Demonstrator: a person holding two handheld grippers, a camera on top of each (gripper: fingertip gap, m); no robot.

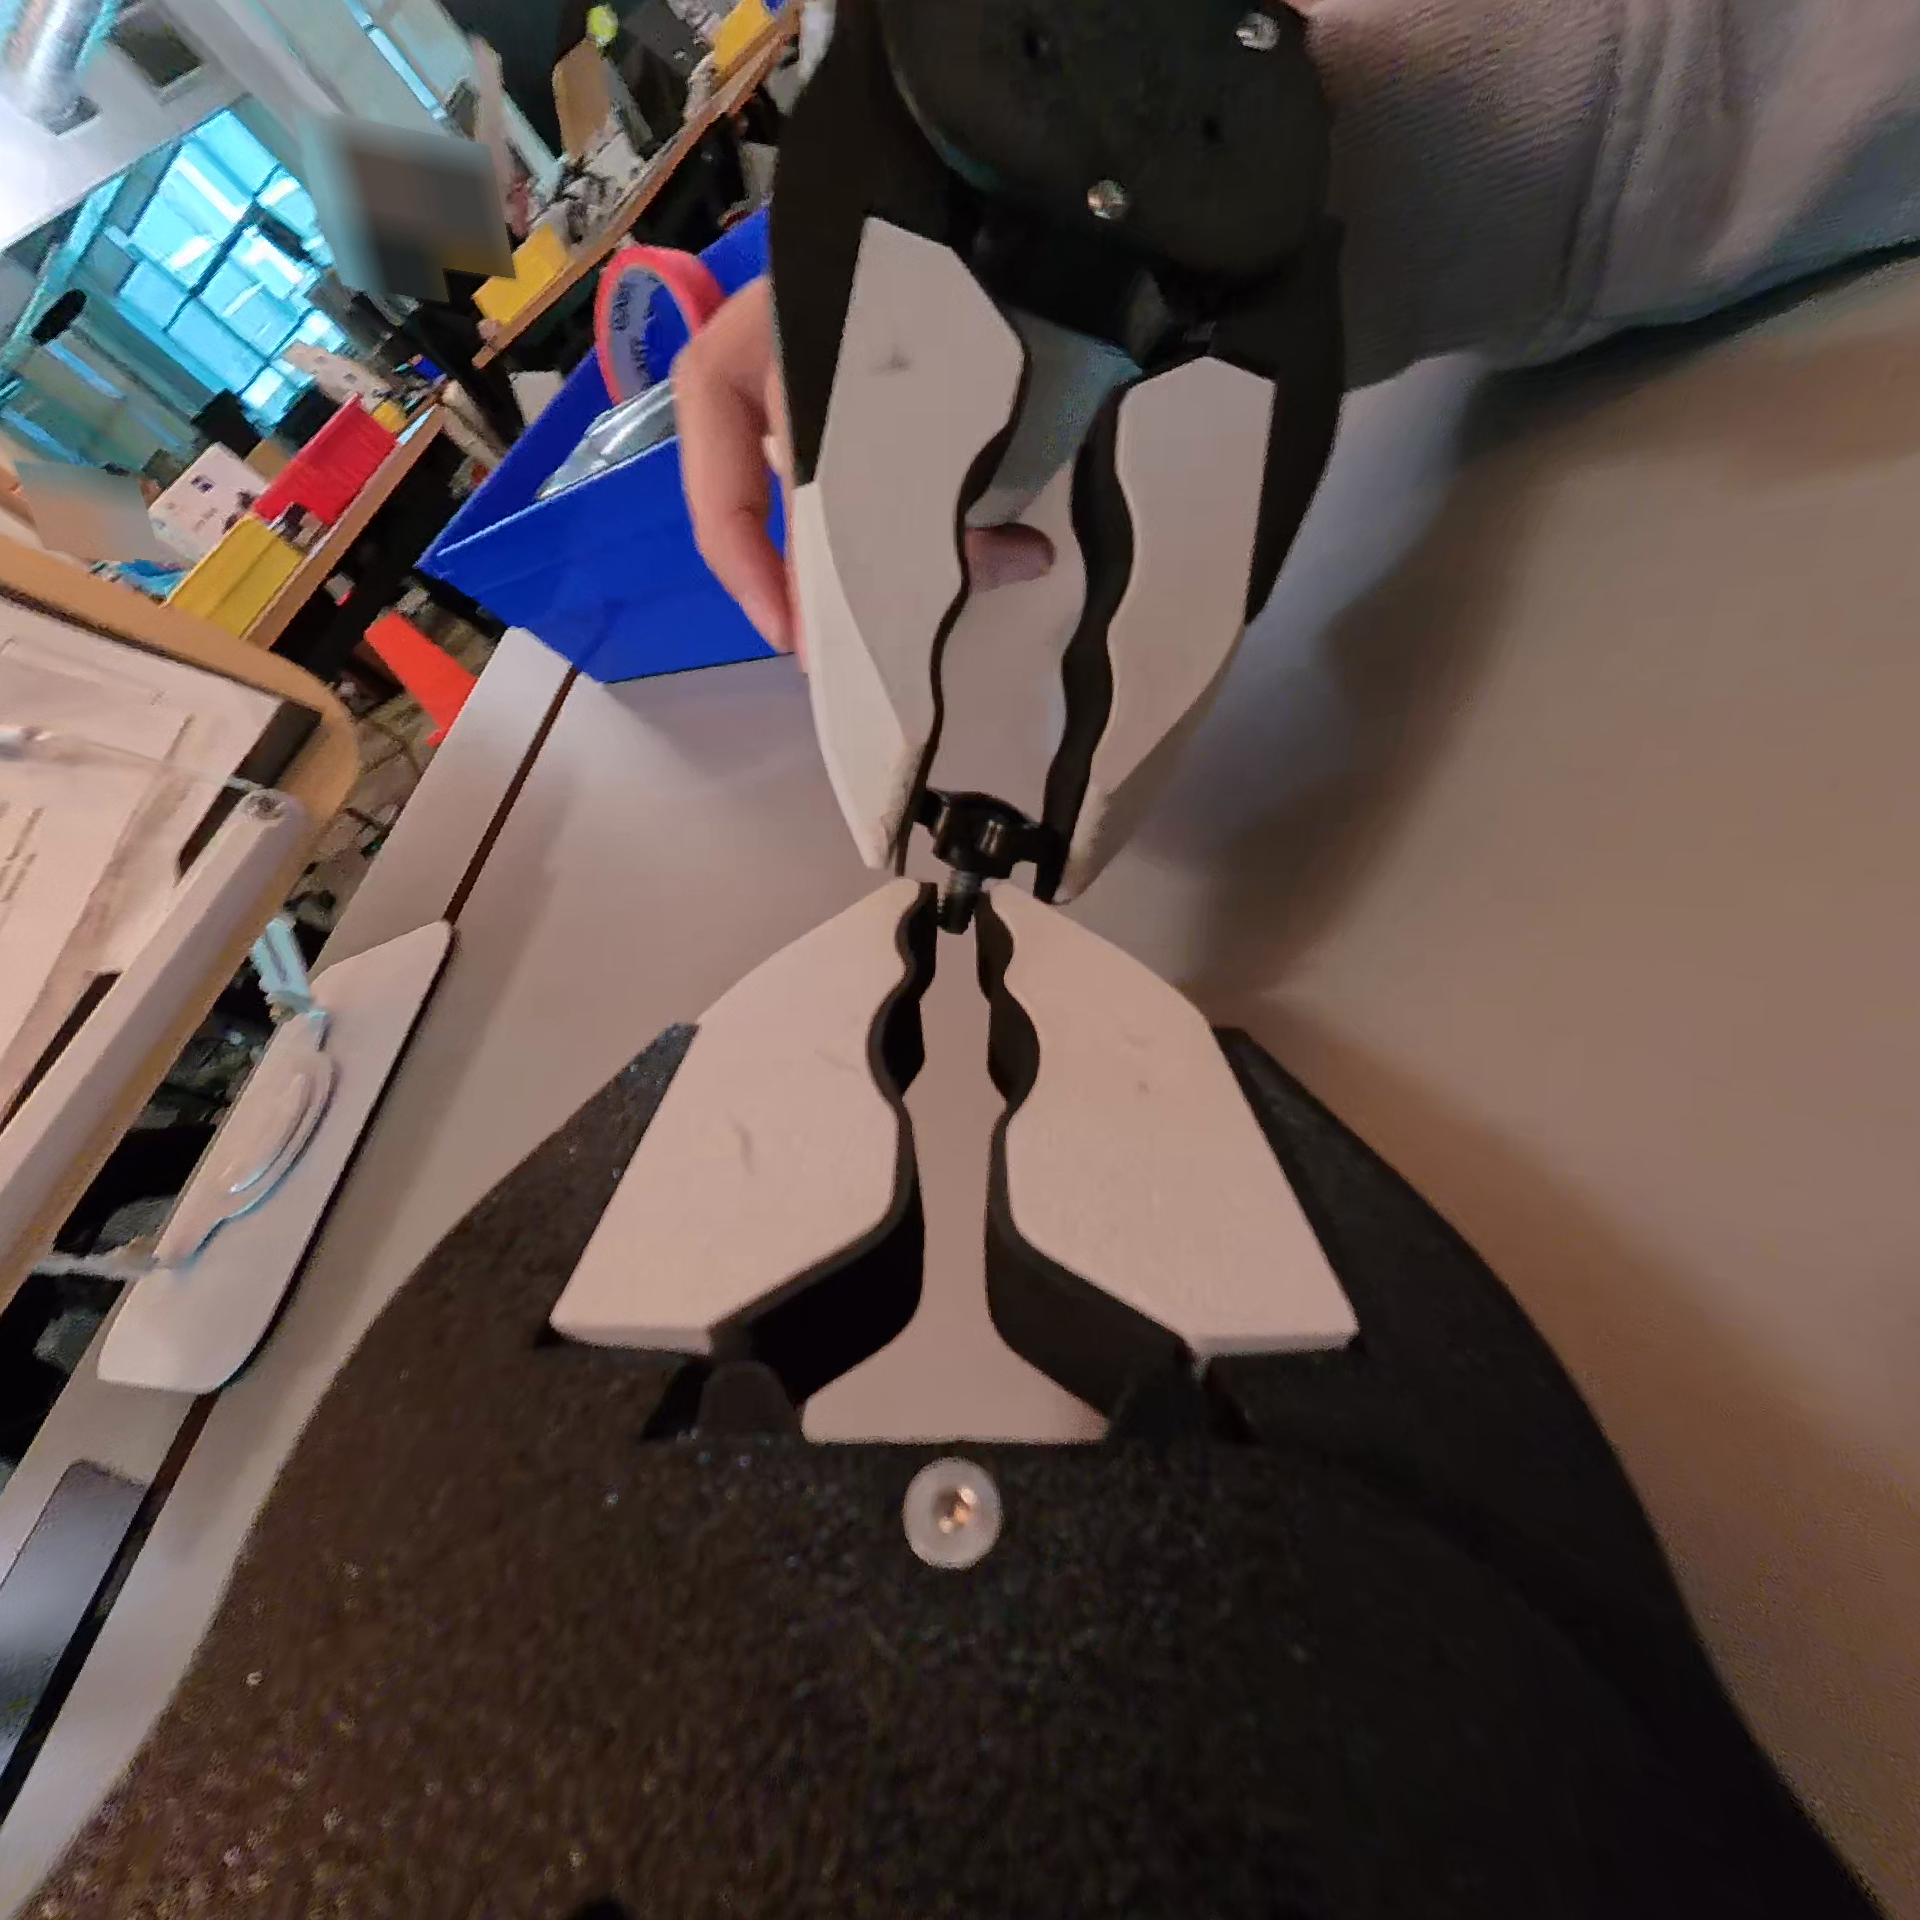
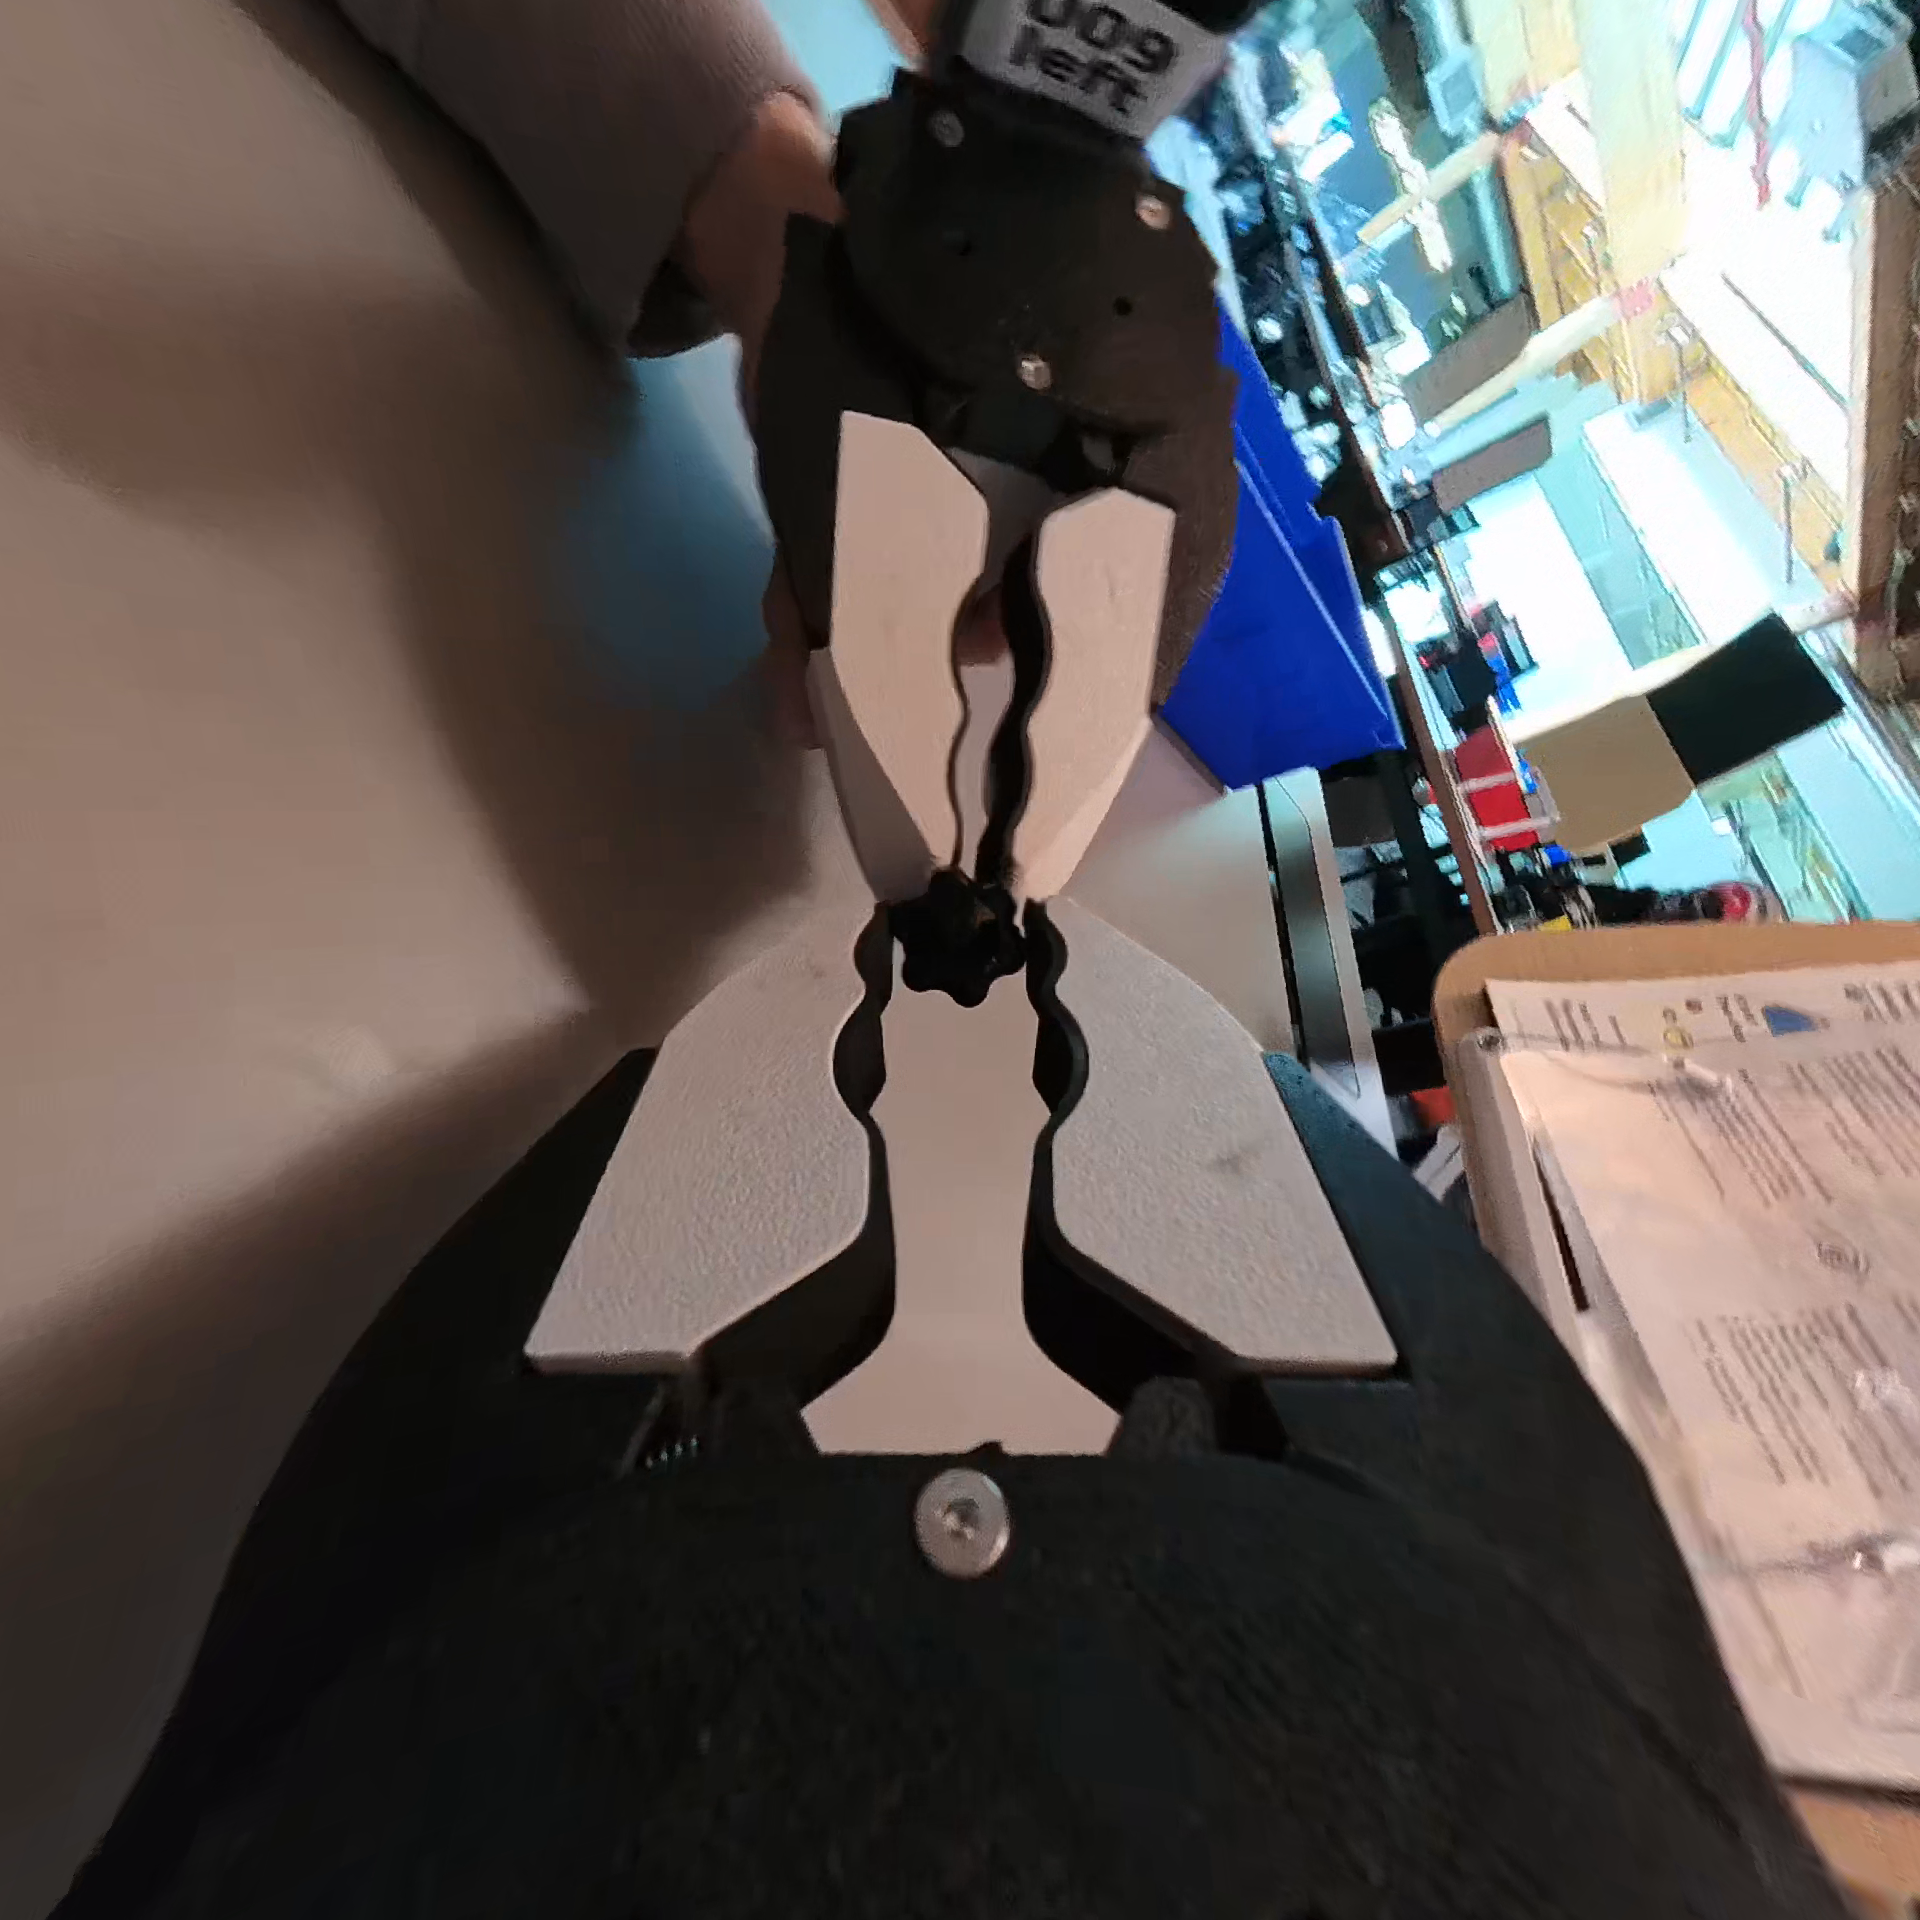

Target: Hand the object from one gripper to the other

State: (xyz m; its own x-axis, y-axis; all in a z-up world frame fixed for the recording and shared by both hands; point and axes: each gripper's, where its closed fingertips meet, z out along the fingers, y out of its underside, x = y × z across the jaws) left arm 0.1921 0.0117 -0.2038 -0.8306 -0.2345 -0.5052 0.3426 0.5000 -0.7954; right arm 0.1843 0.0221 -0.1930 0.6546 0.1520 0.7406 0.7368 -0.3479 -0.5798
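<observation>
Left tongs (image 1: 954,909) fill the foreground of the left wrist view. Their pale fingers run up from 6 o'clock and narrow to a slim gap at the centre. Right tongs (image 1: 977,847) come down from 12 o'clock to meet them tip to tip, carried by a hand (image 1: 727,468) in a grey sleeve (image 1: 1610,187).

Beneath both lies the light table (image 1: 675,790), whose plain surface spreads broadly toward 3 o'clock. At 9 o'clock a dark seam crosses it, and the near edge follows just beyond, with cluttered workshop benches past that. A blue bin (image 1: 603,582) sits on the table at 11 o'clock, well behind the tongs, and a red tape roll (image 1: 649,301) shows above its rim. In the right wrist view a stack of papers under a clear sheet (image 2: 1714,1195) crowds the 3 o'clock side.

The black knob (image 1: 971,831) hangs in the air between the two sets of tips, above the table. Right tongs are closed narrowly on its lobed head. Left tongs are drawn in almost fully, with both tips pressed against the threaded stud.

In the left wrist view its long axis runs 12 to 6, with the head at the 12 end and the stud pointing down toward the camera. In the right wrist view the lobed head faces the lens and the stud points away toward 12.
</observation>
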